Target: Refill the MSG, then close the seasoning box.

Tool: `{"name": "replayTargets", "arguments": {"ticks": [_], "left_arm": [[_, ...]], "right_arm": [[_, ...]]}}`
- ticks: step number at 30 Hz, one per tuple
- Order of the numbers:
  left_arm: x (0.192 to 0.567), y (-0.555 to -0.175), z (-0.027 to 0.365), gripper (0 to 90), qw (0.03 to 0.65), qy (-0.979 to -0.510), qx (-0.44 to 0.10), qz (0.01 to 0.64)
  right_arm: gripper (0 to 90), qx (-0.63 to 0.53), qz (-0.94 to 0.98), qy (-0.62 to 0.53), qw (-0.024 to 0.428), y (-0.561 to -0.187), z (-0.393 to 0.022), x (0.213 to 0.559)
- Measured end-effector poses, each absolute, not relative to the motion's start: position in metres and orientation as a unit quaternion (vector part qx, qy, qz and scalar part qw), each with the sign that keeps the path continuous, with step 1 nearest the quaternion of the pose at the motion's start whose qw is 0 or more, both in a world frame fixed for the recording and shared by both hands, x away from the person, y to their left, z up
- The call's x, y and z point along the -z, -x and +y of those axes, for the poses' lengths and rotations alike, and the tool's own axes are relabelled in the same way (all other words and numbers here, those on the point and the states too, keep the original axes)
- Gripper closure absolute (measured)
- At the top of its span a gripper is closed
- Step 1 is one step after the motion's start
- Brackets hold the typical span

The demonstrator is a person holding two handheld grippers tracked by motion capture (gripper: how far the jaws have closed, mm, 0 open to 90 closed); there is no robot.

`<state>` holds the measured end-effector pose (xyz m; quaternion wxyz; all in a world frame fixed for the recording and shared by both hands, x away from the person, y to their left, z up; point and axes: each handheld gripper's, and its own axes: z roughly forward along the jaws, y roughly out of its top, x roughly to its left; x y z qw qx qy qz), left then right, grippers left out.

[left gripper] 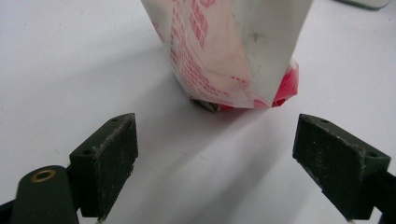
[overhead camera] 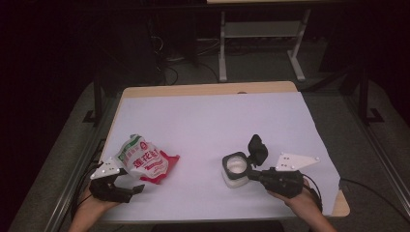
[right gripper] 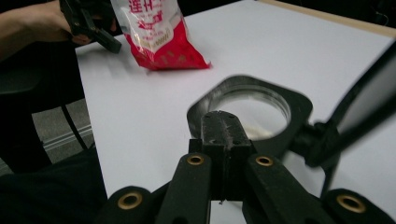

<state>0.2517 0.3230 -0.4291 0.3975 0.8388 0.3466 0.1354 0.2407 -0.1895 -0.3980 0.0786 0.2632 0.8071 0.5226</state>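
On the white-covered table (overhead camera: 208, 121) we have the red-and-white plastic pouch (overhead camera: 145, 162) near left, our left gripper (left gripper: 215, 154) released behind it — right gripper (right gripper: 219, 140) clenched on the flip-lid white jar (overhead camera: 236, 169)'s rim; pouring remains.

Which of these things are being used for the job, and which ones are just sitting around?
Being used:
- bag, red and white, lying just ahead of the open left tool
- jar, white, lid flipped open, its black rim pinched by the shut right tool

Just sitting around:
- white sheet covering the table
- metal frame on the floor behind the table
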Motion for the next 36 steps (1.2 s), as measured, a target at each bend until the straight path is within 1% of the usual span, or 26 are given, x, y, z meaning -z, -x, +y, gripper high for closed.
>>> {"name": "replayTargets", "arguments": {"ticks": [14, 19, 21, 25, 29, 36], "left_arm": [[0.433, -0.253, 0.325, 13.8, 0.395, -0.839, -0.132, 0.349], [0.434, -0.252, 0.326, 13.8, 0.395, -0.838, -0.133, 0.352], [0.434, -0.251, 0.326, 13.8, 0.399, -0.834, -0.129, 0.359], [0.434, -0.252, 0.326, 13.8, 0.398, -0.837, -0.132, 0.352], [0.435, -0.252, 0.326, 13.8, 0.401, -0.835, -0.13, 0.354], [0.437, -0.252, 0.324, 13.8, 0.398, -0.839, -0.126, 0.349]], "right_arm": [[89.9, -0.514, 0.799, -0.296, 0.097, -0.238, -0.221, 0.405], [89.9, -0.51, 0.797, -0.306, 0.109, -0.243, -0.23, 0.407], [89.9, -0.507, 0.794, -0.314, 0.114, -0.245, -0.234, 0.407], [89.9, -0.504, 0.791, -0.324, 0.126, -0.252, -0.24, 0.407], [89.9, -0.506, 0.784, -0.336, 0.129, -0.262, -0.243, 0.406], [89.8, -0.512, 0.778, -0.339, 0.136, -0.282, -0.236, 0.396]]}}
